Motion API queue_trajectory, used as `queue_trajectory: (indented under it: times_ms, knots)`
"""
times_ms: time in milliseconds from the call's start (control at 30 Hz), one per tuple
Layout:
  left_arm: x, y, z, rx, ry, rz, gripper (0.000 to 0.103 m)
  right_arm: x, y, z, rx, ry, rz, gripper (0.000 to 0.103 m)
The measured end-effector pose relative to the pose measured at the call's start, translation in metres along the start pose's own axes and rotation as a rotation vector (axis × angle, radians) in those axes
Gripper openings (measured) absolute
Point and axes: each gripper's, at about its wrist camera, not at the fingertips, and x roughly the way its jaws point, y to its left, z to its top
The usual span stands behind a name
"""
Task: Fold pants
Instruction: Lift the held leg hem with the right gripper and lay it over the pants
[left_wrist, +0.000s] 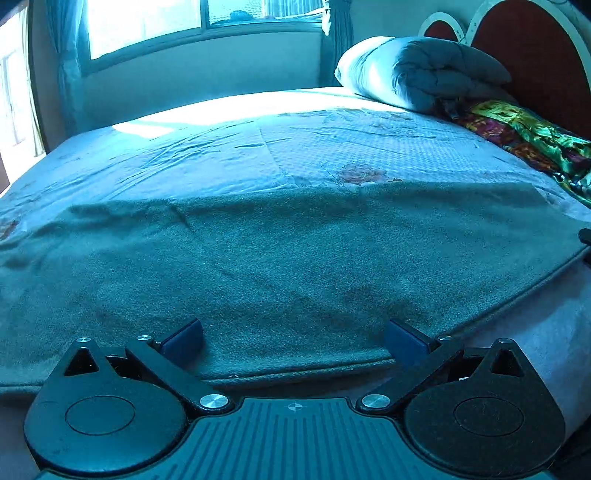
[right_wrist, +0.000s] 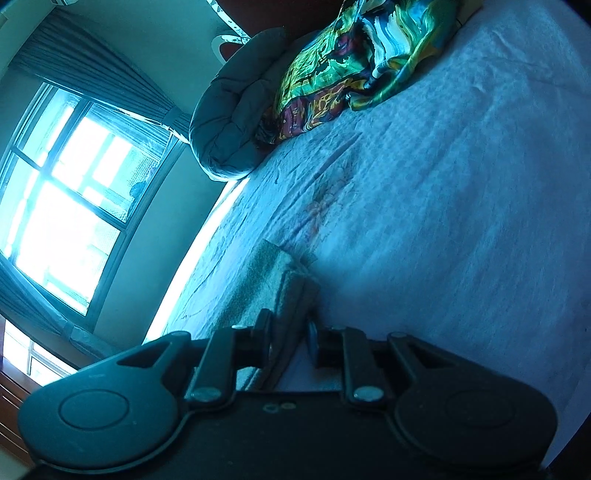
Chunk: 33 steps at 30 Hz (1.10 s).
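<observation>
The grey-green pants (left_wrist: 295, 258) lie flat across the lower half of the frame on the bedsheet (left_wrist: 258, 140). The left gripper (left_wrist: 293, 341) is spread wide, holding nothing; the right gripper (right_wrist: 290, 338) pinches a pants edge. A one-sided pull could drag and bunch the fabric.

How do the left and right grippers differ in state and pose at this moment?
The left gripper is open, with nothing between its fingers; the right gripper is shut on an edge of the pants. The left looks level across the pants spread on the bed; the right's view is rolled sideways. Both sit at the pants' near edge.
</observation>
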Motion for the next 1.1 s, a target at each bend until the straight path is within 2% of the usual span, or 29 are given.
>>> queue_trajectory:
  times_ms: [100, 267, 467, 500, 567, 633, 700, 767, 900, 1000, 1100]
  knots:
    - [-0.009, 0.003, 0.002, -0.053, -0.008, -0.012, 0.103, 0.0, -0.001, 0.0, -0.008, 0.005, 0.014, 0.016]
    - [0.002, -0.009, 0.0, -0.033, 0.011, 0.041, 0.103, 0.003, -0.003, -0.005, -0.022, 0.001, -0.001, 0.012]
    - [0.001, -0.011, -0.003, -0.029, 0.0, 0.059, 0.103, 0.005, 0.003, -0.004, -0.046, 0.003, -0.015, 0.015]
    - [0.003, -0.012, -0.003, -0.026, 0.0, 0.06, 0.103, 0.006, 0.003, -0.004, -0.055, 0.009, -0.023, 0.011]
    - [0.005, -0.013, -0.004, -0.011, -0.002, 0.062, 0.103, 0.007, 0.01, -0.003, -0.087, 0.013, -0.06, 0.009]
    - [0.007, -0.011, -0.004, -0.006, -0.001, 0.055, 0.103, -0.001, 0.03, -0.003, -0.138, -0.022, -0.054, 0.008]
    - [0.0, 0.001, 0.002, -0.031, 0.001, -0.001, 0.103, -0.008, 0.054, -0.001, -0.175, -0.048, -0.037, 0.008]
    - [-0.014, 0.027, 0.002, -0.045, -0.028, -0.01, 0.103, -0.014, 0.09, -0.003, -0.233, -0.053, 0.019, 0.008]
    - [-0.045, 0.132, -0.011, -0.072, -0.069, 0.093, 0.103, -0.011, 0.175, -0.037, -0.424, -0.029, 0.095, 0.008]
    - [-0.073, 0.229, -0.026, -0.133, -0.094, 0.215, 0.103, 0.002, 0.237, -0.088, -0.524, 0.018, 0.158, 0.008]
    - [-0.099, 0.316, -0.045, -0.241, -0.11, 0.308, 0.103, 0.019, 0.285, -0.159, -0.613, 0.096, 0.224, 0.009]
